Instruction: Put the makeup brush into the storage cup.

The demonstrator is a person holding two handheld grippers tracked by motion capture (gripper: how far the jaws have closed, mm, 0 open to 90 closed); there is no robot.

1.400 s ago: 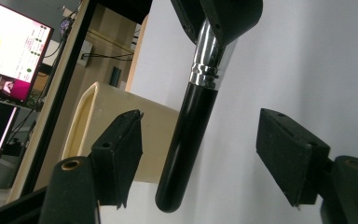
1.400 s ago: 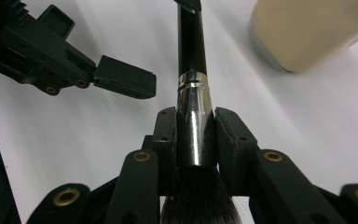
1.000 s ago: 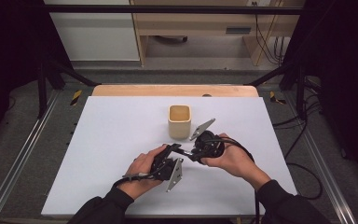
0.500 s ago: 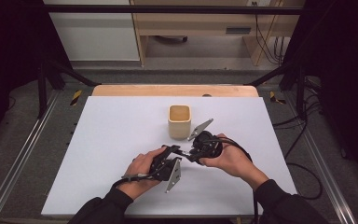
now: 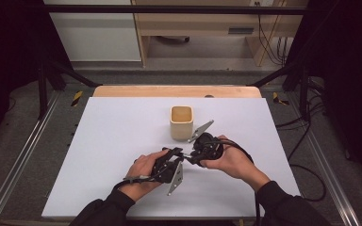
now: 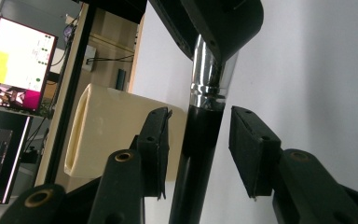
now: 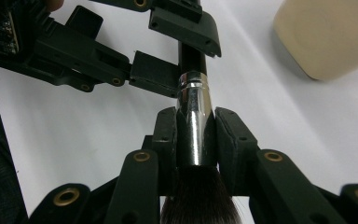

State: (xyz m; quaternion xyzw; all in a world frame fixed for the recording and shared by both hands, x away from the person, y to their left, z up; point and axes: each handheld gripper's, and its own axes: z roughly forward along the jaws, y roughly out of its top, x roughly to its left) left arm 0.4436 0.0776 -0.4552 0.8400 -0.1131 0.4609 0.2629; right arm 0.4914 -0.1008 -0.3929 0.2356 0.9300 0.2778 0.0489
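Near the middle of the white table (image 5: pixel 99 141), a little toward its near edge, two hands hold their grippers tip to tip. The right gripper (image 7: pixel 196 123) is pinching a brush (image 7: pixel 194 126) by its shiny metal collar, both pads pressed against the metal, with the dark bristles (image 7: pixel 200 198) bunched just behind the jaws. The brush's black handle (image 6: pixel 198 158) runs out between the jaws of the left gripper (image 6: pixel 200 149), which are spread apart with a gap on each side of the handle, not touching it. A cream square cup (image 5: pixel 182 121) stands upright just beyond the grippers, toward the table's far edge, and is apart from both.
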